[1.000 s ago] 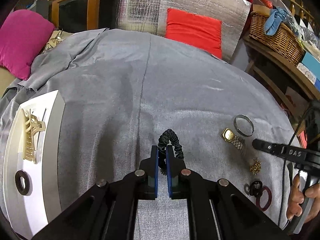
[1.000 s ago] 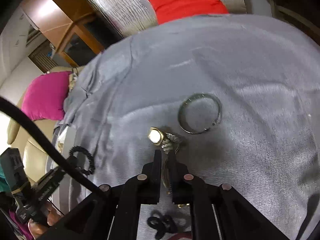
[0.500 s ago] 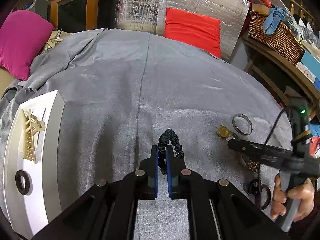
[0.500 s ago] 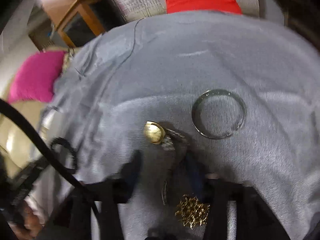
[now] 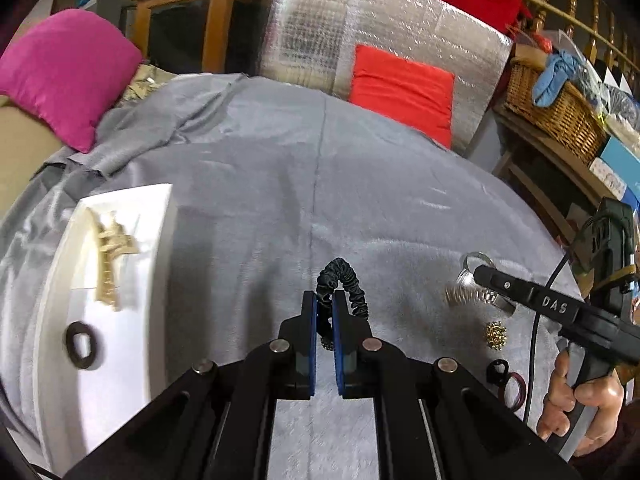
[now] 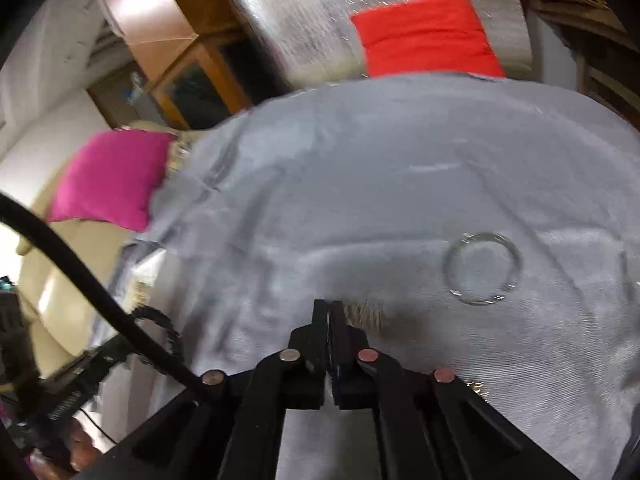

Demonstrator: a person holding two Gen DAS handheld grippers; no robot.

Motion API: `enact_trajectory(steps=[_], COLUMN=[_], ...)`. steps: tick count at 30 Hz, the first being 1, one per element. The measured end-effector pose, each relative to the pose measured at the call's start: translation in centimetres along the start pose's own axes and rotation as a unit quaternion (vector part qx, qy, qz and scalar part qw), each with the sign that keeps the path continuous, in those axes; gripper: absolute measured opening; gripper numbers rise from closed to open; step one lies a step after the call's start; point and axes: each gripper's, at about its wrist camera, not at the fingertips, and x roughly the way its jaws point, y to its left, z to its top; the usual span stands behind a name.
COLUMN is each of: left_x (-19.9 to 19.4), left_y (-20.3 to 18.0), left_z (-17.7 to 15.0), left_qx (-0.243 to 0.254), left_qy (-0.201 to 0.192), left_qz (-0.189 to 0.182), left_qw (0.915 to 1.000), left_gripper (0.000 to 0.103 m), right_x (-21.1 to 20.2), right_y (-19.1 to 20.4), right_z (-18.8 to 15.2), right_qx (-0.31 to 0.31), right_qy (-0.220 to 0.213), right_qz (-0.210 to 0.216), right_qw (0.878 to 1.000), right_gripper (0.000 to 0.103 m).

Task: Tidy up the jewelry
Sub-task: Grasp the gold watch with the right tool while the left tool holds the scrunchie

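Note:
My left gripper (image 5: pixel 325 300) is shut on a black scrunchie (image 5: pixel 347 280), which loops up past the fingertips above the grey cloth. My right gripper (image 6: pixel 330 308) is shut on a gold and silver wristwatch (image 6: pixel 366 314), which hangs blurred off the tips. In the left wrist view the right gripper (image 5: pixel 480 276) holds the watch (image 5: pixel 460 294) lifted over the cloth at the right. A white tray (image 5: pixel 132 248) at the left holds a cream hair claw (image 5: pixel 112 252) and a dark ring (image 5: pixel 82 346).
A silver bangle (image 6: pixel 482 268) lies on the grey cloth (image 5: pixel 280 200) to the right of my right gripper. A gold brooch (image 5: pixel 496 334), a black ring (image 5: pixel 498 372) and a maroon ring (image 5: pixel 516 390) lie near the right edge. Cushions and a wicker basket (image 5: pixel 556 112) stand behind.
My right gripper opened over the watch, shut on its strap and lifted it off the cloth. My left gripper kept hold of the scrunchie and hardly moved.

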Motion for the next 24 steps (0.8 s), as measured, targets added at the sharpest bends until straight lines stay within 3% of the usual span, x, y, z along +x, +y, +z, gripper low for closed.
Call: enact_trajectory(steps=[3, 7, 12, 16, 19, 21, 24], left_x=[-2.2, -4.3, -4.9, -4.9, -4.8, -4.7, -4.4], left_y=[1.6, 4.3, 5.8, 5.8, 5.3, 5.0, 5.0], left_z=[-0.5, -1.1, -1.5, -1.3, -1.4, -1.5, -1.6], left_qx=[-0.015, -0.036, -0.042, -0.044, -0.04, -0.033, -0.03], left_qy=[-0.015, -0.032, -0.035, -0.04, -0.041, -0.04, -0.036], left_qz=[0.007, 0.027, 0.037, 0.039, 0.037, 0.04, 0.044], left_qw=[0.9997, 0.9985, 0.9978, 0.9974, 0.9977, 0.9979, 0.9979], left_gripper=[0.007, 0.007, 0.007, 0.007, 0.007, 0.007, 0.007], right_x=[-1.4, -2.2, -1.0, 0.8, 2.8, 4.3, 5.7], right_y=[2.1, 3.5, 1.2, -1.9, -2.0, -1.1, 0.7], right_z=[0.1, 0.1, -0.6, -1.8, -2.2, -2.5, -2.7], right_qx=[-0.003, -0.021, -0.012, 0.05, 0.068, 0.056, 0.023], right_qy=[-0.02, -0.018, 0.055, 0.095, 0.112, 0.128, 0.117], right_qz=[0.035, 0.018, -0.023, -0.037, -0.024, -0.039, -0.08], right_qw=[0.999, 0.999, 0.998, 0.994, 0.991, 0.989, 0.99], right_gripper=[0.001, 0.001, 0.005, 0.034, 0.034, 0.035, 0.038])
